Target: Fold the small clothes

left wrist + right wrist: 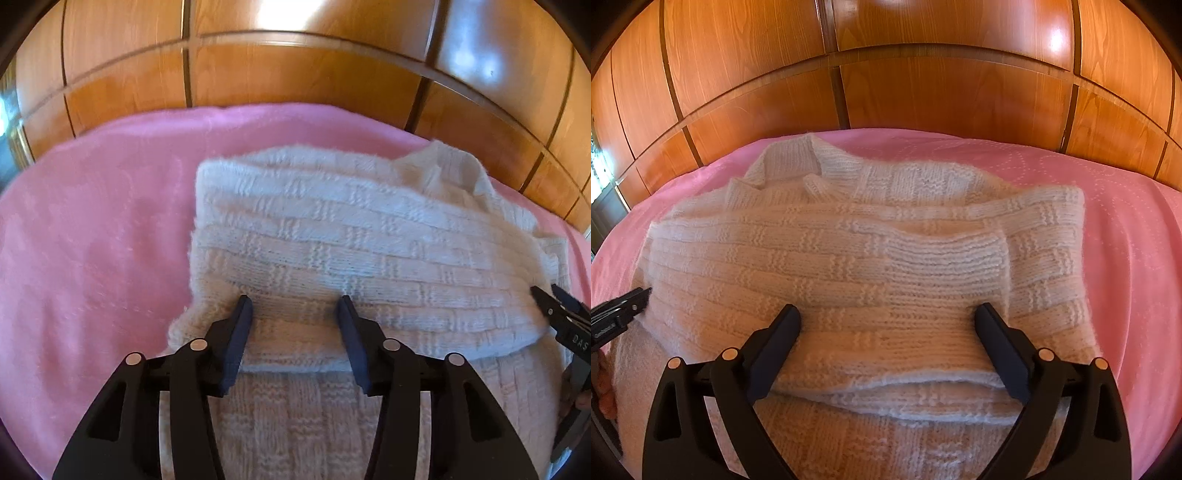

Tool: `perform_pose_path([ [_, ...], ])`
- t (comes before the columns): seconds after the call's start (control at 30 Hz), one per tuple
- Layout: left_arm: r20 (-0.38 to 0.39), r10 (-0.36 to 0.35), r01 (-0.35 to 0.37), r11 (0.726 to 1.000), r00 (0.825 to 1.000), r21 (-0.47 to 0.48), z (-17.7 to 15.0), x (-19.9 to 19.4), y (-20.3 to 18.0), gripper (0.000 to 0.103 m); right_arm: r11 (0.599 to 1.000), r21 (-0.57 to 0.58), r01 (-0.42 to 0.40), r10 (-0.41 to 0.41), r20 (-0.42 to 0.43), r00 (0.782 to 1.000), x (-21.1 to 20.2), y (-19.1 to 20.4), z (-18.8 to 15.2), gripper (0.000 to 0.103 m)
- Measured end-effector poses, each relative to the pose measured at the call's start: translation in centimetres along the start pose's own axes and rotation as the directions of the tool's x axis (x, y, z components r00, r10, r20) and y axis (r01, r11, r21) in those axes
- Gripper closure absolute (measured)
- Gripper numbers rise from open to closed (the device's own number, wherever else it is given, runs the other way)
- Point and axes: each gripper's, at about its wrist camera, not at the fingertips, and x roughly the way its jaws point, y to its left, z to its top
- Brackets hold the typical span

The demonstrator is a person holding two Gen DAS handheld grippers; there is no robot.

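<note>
Right wrist: both the right gripper (886, 325) and the left gripper (295, 310) stand wide apart, holding nothing, over the folded sweater (849, 266); the springy knit may unfold unpinned.

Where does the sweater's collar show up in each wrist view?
Left wrist: the collar sits upper right, at the far end of the white knit sweater.
Right wrist: the collar sits upper left, far end too.
Shared landmark: the wooden wardrobe behind the pink blanket.
</note>
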Motion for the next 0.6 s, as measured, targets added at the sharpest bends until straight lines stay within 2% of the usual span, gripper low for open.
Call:
perform_pose_path([
  [0.17,-0.005,-0.017,0.017,1.0,1.0,-0.02,0.0,0.0,0.4,0.054,1.0,-0.006,0.007,-0.007,-0.006,1.0,0.0,0.3,0.0,0.007],
  [0.33,0.0,-0.02,0.02,0.998,1.0,-0.052,-0.6,-2.4,1.3,0.054,1.0,-0.012,0.021,-0.021,-0.017,1.0,-0.6,0.5,0.1,0.004],
  [0.47,0.034,-0.016,0.019,0.997,0.999,-0.078,-2.6,-6.4,3.1,0.054,1.0,-0.014,0.001,-0.001,-0.039,0.999,-2.2,0.4,0.1,0.003],
  [0.6,0.02,-0.042,0.043,0.995,0.999,-0.089,-5.2,-9.1,5.3,0.054,1.0,0.01,-0.005,0.005,-0.045,0.999,-5.0,-1.2,-1.2,0.002],
])
